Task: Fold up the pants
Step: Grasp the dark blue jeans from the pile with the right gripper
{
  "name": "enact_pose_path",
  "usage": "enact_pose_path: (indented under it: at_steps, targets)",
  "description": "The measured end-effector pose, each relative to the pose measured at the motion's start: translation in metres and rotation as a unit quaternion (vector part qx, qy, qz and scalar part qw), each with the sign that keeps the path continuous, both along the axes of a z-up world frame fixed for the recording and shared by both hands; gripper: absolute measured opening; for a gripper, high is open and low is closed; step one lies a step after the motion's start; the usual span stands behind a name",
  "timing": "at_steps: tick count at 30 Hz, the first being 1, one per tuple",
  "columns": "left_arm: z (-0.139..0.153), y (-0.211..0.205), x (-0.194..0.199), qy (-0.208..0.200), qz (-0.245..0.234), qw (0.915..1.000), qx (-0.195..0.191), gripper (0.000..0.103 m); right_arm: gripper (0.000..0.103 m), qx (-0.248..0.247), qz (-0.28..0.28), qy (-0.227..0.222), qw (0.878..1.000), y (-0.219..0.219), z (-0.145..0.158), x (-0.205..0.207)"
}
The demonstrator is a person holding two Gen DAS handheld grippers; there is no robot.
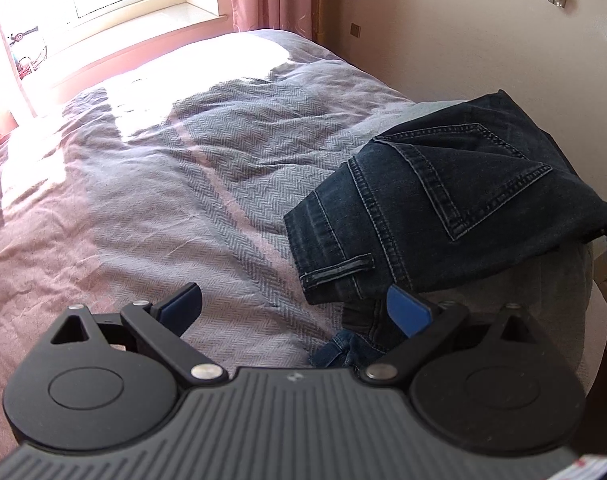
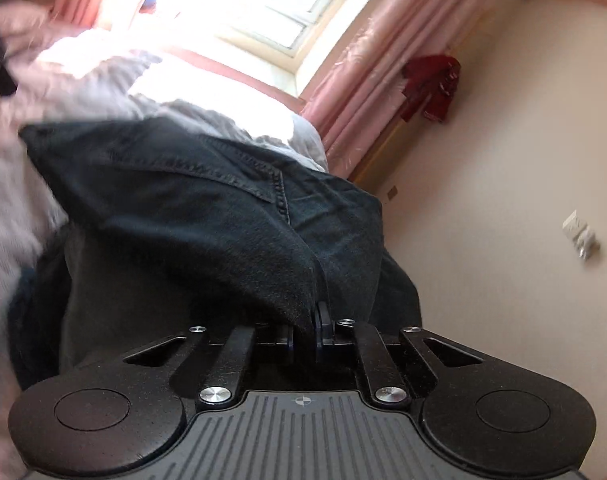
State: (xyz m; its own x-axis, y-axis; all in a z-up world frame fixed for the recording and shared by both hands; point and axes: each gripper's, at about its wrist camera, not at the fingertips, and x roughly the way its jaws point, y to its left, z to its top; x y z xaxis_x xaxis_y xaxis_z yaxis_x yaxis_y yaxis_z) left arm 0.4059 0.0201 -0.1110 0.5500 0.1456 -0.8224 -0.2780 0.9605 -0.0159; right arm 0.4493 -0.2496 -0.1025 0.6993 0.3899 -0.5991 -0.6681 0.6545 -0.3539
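The jeans (image 1: 443, 208) lie at the bed's (image 1: 163, 168) 3 o'clock edge, long axis 8 to 2 o'clock. Right gripper (image 2: 315, 320) clenches their denim; left gripper (image 1: 295, 312) stands released. Wall (image 1: 483, 40) at 1 o'clock.

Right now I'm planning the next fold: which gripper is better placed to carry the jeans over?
Right. The right gripper is shut on the jeans; the left gripper is open, holding nothing.

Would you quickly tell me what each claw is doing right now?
Left claw: open, holding nothing.
Right claw: closed on the dark jeans.
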Motion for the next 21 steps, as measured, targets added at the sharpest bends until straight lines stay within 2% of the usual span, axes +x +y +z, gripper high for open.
enact_pose_path:
  at_steps: [2, 3, 7, 10, 15, 18, 21]
  targets:
    - [0.004, 0.007, -0.012, -0.004, 0.009, 0.9999, -0.005, 0.097, 0.004, 0.088, -0.023, 0.039, 0.995, -0.006, 0.027, -0.006]
    - [0.006, 0.010, -0.018, -0.007, 0.014, 0.9999, -0.006, 0.097, 0.004, 0.117, -0.032, 0.050, 0.991, -0.006, 0.037, -0.009]
    - [0.021, 0.024, -0.054, -0.024, 0.039, 0.9989, -0.013, 0.097, 0.004, 0.233, -0.025, 0.108, 0.966, 0.006, 0.090, -0.029]
    - [0.034, 0.037, -0.090, -0.041, 0.064, 0.9969, -0.020, 0.097, 0.004, 0.262, -0.002, 0.133, 0.956, 0.037, 0.122, -0.050]
    - [0.059, 0.073, -0.179, -0.077, 0.128, 0.9885, -0.025, 0.097, 0.004, 0.296, 0.047, 0.163, 0.940, 0.098, 0.173, -0.095]
    - [0.073, 0.105, -0.247, -0.095, 0.178, 0.9791, -0.025, 0.097, 0.004, 0.317, 0.095, 0.155, 0.931, 0.138, 0.215, -0.151]
    - [0.089, 0.141, -0.325, -0.116, 0.235, 0.9647, -0.018, 0.097, 0.004, 0.344, 0.132, 0.145, 0.918, 0.180, 0.246, -0.207]
